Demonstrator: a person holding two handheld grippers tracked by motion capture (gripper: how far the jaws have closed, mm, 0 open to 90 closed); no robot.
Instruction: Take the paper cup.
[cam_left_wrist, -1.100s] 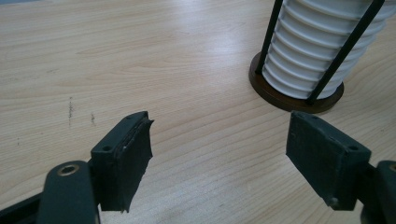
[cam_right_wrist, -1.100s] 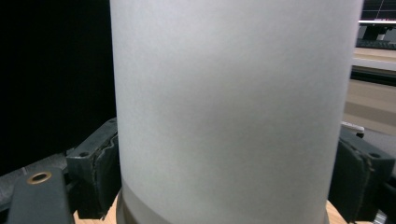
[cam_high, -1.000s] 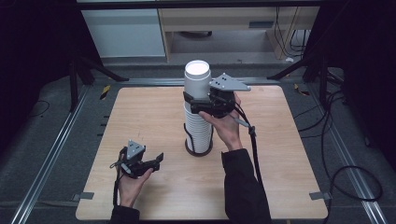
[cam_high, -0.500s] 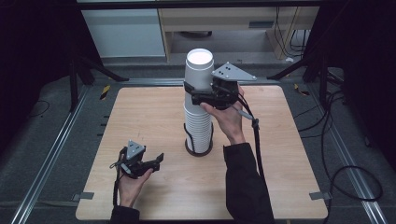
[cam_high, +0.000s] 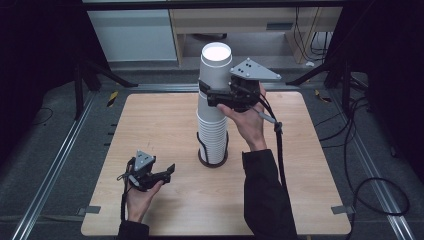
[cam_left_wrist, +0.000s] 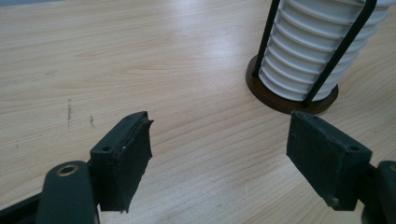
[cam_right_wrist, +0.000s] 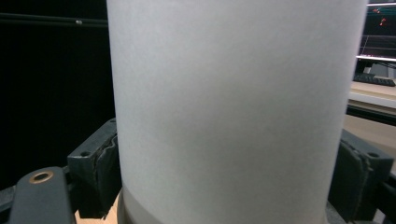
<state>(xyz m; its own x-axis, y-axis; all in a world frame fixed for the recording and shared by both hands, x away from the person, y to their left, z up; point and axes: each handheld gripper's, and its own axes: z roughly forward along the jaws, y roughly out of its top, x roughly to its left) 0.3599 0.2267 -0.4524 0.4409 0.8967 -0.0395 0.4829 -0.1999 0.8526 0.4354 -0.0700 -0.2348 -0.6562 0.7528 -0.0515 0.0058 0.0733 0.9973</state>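
Above the cup stack (cam_high: 212, 137), top paper cup (cam_high: 215, 65) clamped in right hand-held gripper (cam_high: 206, 95), left hand-held gripper (cam_high: 167, 172) released, well apart.

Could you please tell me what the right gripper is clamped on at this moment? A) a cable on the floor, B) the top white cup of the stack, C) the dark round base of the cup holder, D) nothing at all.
B: in the high view the right gripper grips the top white cup of the stack, and the right gripper view has its jaws against both sides of that cup.
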